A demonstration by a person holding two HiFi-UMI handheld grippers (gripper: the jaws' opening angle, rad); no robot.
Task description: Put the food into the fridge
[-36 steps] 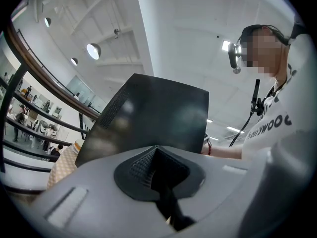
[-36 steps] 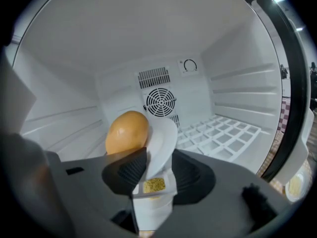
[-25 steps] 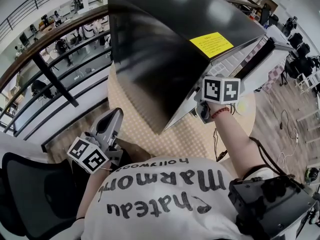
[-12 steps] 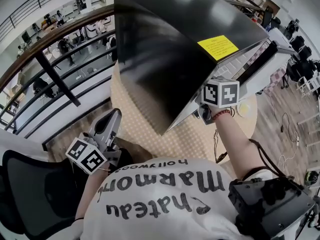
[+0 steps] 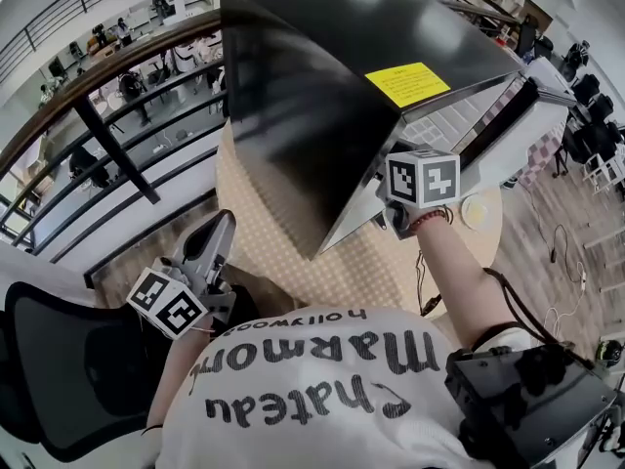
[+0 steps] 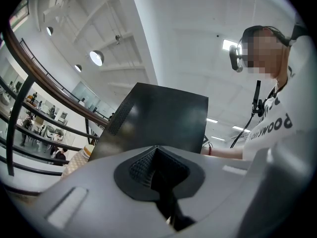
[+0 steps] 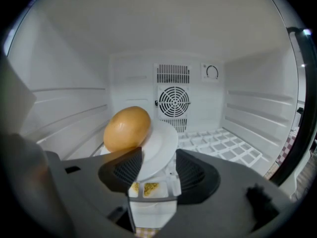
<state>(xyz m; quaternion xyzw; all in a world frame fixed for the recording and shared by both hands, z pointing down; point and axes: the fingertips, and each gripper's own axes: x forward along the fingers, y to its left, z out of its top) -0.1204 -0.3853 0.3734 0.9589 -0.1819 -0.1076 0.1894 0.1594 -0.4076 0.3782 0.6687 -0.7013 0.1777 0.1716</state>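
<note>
The food is inside the fridge (image 5: pixel 322 76) but, as I judge it, only just let go. In the right gripper view a white plate (image 7: pixel 161 145) sits close in front of the camera with a round golden bun (image 7: pixel 127 128) on its left side. Beyond them lie the white wire shelf (image 7: pixel 223 145) and, on the back wall, the fan grille (image 7: pixel 174 101). The plate looks tilted in this view, and I cannot tell whether it rests squarely on the shelf. What seems left is to draw the right hand out and close the fridge. A small pale round thing (image 5: pixel 476 210) lies on the bench (image 5: pixel 283 252) just beside the right wrist. It is too small to identify, so more food may remain. Nearest the person, low by the lap, the left gripper (image 5: pixel 217 231) has its jaws clenched together with nothing between them, pointing up toward the fridge from well outside it. Farther off, at the fridge mouth, the right gripper (image 7: pixel 158 163) has just been spreading its jaws and they now stand wide. The near rim of the plate lies between them, close to the left pad, and the grip looks released.
</note>
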